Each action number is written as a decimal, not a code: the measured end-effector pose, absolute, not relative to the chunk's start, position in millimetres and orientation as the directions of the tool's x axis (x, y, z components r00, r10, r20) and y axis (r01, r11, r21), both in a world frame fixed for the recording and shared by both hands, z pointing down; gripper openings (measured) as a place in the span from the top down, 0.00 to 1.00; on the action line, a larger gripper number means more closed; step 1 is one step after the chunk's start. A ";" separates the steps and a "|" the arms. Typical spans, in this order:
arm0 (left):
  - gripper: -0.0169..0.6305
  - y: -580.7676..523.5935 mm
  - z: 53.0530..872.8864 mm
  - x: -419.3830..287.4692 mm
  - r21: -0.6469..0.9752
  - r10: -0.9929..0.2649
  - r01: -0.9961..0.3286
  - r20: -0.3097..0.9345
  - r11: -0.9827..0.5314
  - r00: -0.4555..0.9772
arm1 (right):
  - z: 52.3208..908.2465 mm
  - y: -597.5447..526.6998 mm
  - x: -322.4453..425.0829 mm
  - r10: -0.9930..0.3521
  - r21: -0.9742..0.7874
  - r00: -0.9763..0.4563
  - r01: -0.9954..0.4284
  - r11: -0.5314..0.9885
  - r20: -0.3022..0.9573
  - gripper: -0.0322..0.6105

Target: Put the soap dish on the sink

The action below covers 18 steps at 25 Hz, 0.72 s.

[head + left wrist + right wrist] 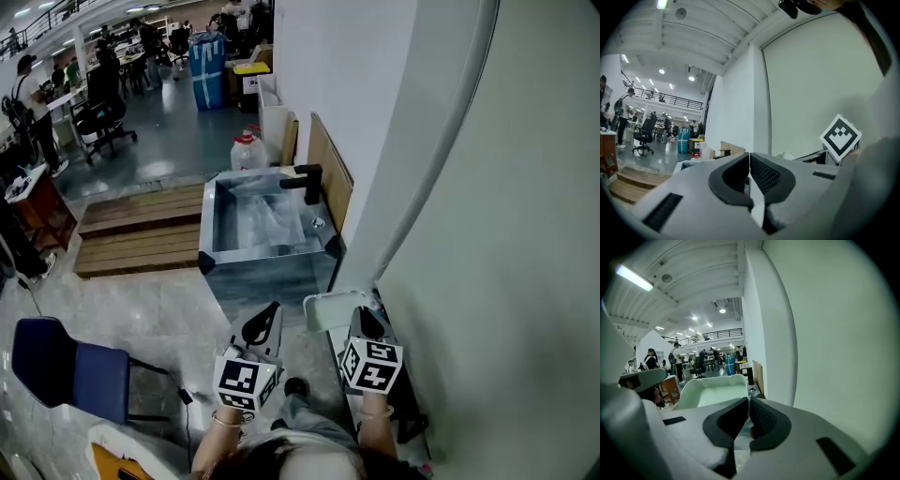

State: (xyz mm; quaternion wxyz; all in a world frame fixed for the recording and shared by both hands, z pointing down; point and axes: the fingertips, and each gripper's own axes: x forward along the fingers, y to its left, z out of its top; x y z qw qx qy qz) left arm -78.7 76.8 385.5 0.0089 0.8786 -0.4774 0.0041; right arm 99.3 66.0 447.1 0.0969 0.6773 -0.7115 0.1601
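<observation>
The grey marbled sink [211, 253] stands on the floor ahead of me, with a black faucet [306, 183] at its right rim. A white soap dish [325, 309] hangs just short of the sink's near right corner. My right gripper [367, 324] is shut on the dish's near edge. In the right gripper view the dish [712, 392] spreads out beyond the shut jaws [749, 405], with the faucet [749, 376] past it. My left gripper [263, 327] is to the left of the dish, shut and holding nothing; its jaws [749, 169] meet.
A white wall [487, 234] runs close along my right. A wooden board [330, 171] leans behind the sink and a water jug [247, 150] stands beyond it. Wooden steps [141, 230] lie left of the sink, a blue chair [70, 370] at near left. People stand far off.
</observation>
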 end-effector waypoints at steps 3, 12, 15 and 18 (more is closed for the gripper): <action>0.96 66.8 388.0 -75.5 0.010 -0.839 -0.839 0.030 -0.543 0.543 | 447.8 53.9 101.9 -0.933 -0.099 -0.068 -0.994 0.035 0.354 0.90; 0.96 33.1 391.5 -70.0 -0.003 -0.844 -0.844 0.033 -0.536 0.536 | 451.9 17.3 103.4 -0.930 -0.106 -0.089 -0.993 0.055 0.357 0.90; 0.96 21.3 390.7 -67.3 -0.006 -0.846 -0.846 0.034 -0.533 0.533 | 451.7 4.1 105.5 -0.927 -0.103 -0.094 -0.993 0.061 0.363 0.90; 0.96 5.7 391.9 -66.0 -0.003 -0.848 -0.849 0.032 -0.529 0.529 | 455.3 -12.4 107.0 -0.925 -0.105 -0.098 -0.992 0.063 0.368 0.90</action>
